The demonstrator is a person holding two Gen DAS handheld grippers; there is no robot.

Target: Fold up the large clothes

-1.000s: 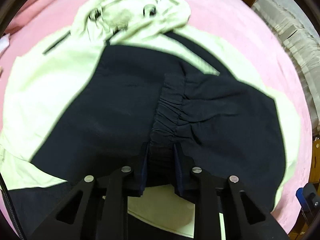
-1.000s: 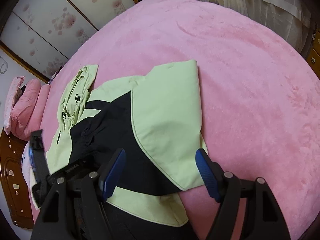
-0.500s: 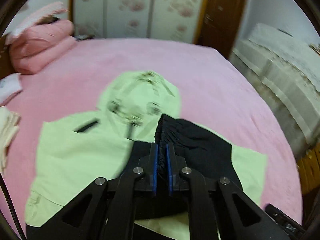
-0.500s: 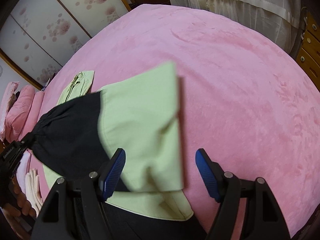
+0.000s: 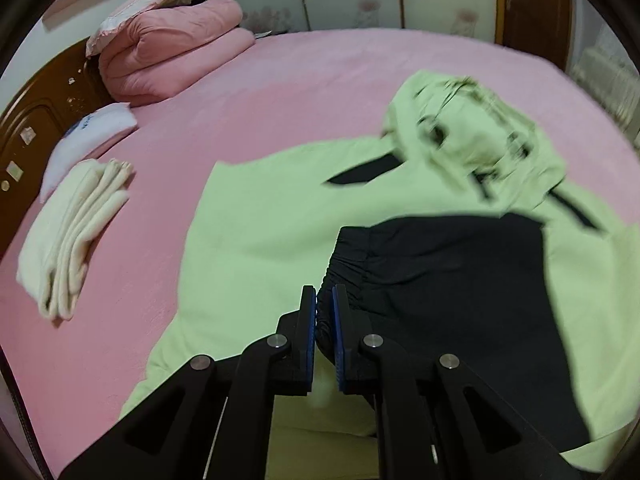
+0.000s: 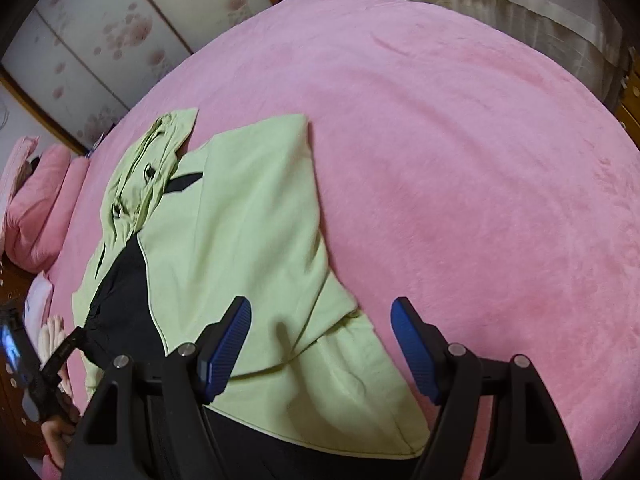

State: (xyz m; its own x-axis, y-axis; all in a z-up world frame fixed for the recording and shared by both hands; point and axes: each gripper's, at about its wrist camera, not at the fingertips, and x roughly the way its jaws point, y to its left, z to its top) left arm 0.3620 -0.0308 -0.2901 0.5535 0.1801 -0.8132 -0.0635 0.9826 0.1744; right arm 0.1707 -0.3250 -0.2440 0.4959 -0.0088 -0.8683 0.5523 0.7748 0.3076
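A light-green and black hooded jacket [image 5: 280, 240] lies spread on the pink bed [image 5: 320, 80], its hood [image 5: 472, 132] at the far end. My left gripper [image 5: 324, 300] is shut on the gathered black cuff [image 5: 344, 256] of a sleeve, which it holds just above the jacket's green body. In the right wrist view the jacket [image 6: 248, 220] stretches away from me and the black sleeve [image 6: 120, 292] runs off to the left. My right gripper [image 6: 320, 308] hangs open over the jacket's near right edge, with nothing between its blue pads.
A folded pink quilt [image 5: 168, 56], a white pillow [image 5: 92, 132] and a stack of folded cream cloth [image 5: 72, 228] sit by the wooden headboard [image 5: 36, 112]. Flowered wardrobe doors [image 6: 100, 40] and a curtain [image 6: 500, 0] border the bed. A hand [image 6: 56, 436] shows at lower left.
My left gripper closed on the black cuff, lifted it and carried it leftward across the jacket, with the view swinging toward the headboard. My right gripper stayed open and sank slightly.
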